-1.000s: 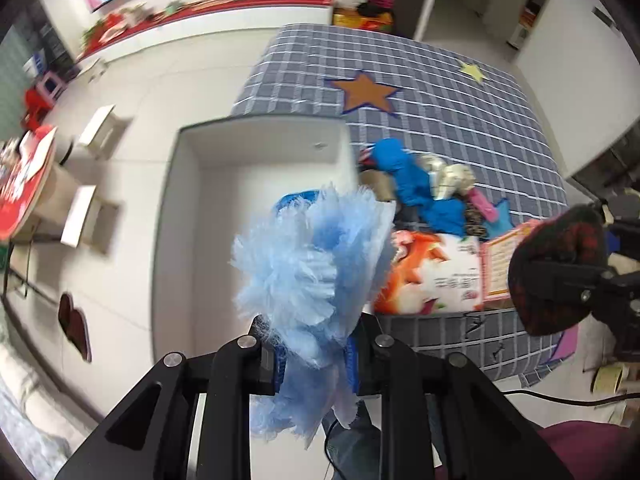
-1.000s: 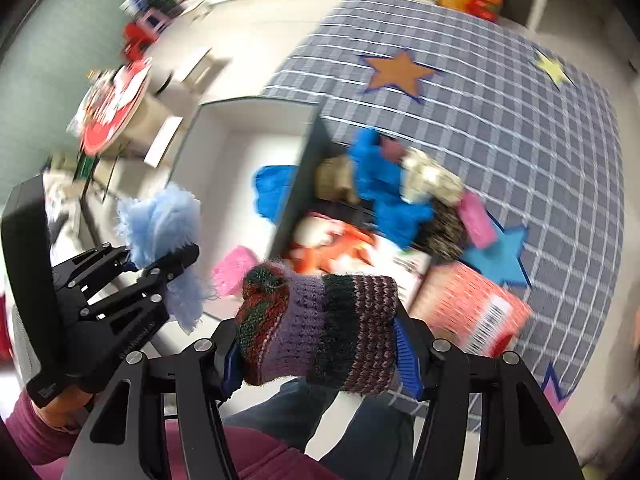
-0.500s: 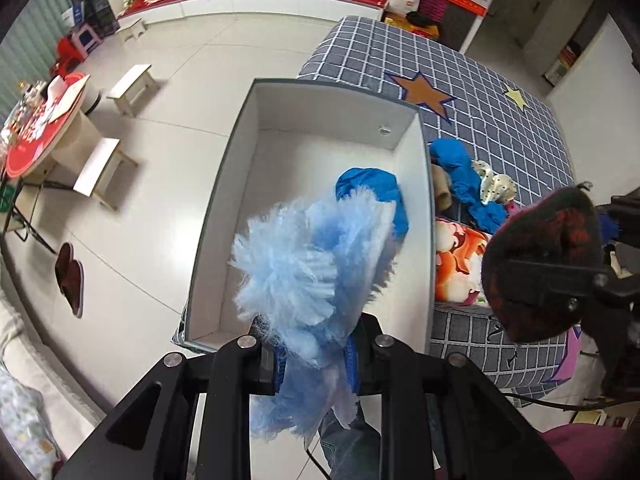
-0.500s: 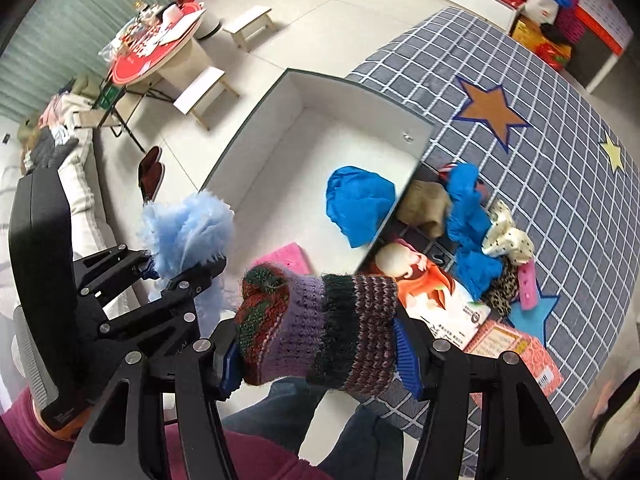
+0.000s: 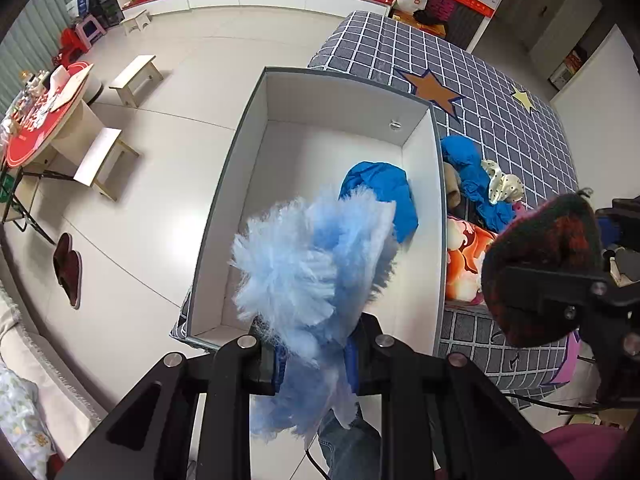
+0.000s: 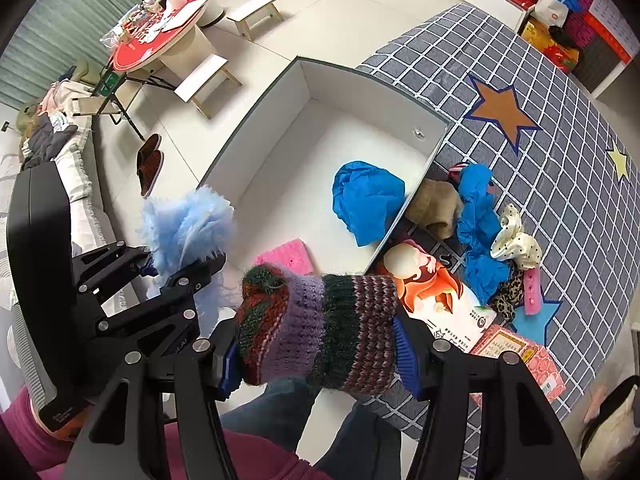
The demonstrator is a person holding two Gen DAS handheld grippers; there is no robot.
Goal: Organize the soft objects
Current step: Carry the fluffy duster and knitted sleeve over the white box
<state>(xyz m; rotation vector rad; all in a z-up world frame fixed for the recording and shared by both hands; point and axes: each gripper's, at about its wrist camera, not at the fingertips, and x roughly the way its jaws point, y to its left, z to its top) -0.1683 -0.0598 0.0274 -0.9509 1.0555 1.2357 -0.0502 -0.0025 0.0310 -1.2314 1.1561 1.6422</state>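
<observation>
My left gripper [image 5: 314, 354] is shut on a fluffy light-blue soft thing [image 5: 308, 264], held above the near end of a white open box [image 5: 422, 128]. It also shows in the right wrist view [image 6: 188, 224]. My right gripper [image 6: 318, 354] is shut on a striped knitted purple, red and dark green sock [image 6: 316, 332], held above the box's near right corner. The sock's end shows in the left wrist view [image 5: 540, 264]. A blue cloth [image 6: 366, 198] and a pink item [image 6: 286, 256] lie in the box.
The box sits on a grey checked table [image 6: 540, 60] with stars. To its right lie a tan item [image 6: 436, 206], blue cloths [image 6: 478, 216], a polka-dot scrunchie [image 6: 516, 242], a printed pack [image 6: 438, 300] and a pink box [image 6: 516, 354]. Stools [image 5: 108, 156] stand on the floor at left.
Both grippers have pulled back and up with their loads. The box now shows in full, with the blue cloth and pink item inside it.
</observation>
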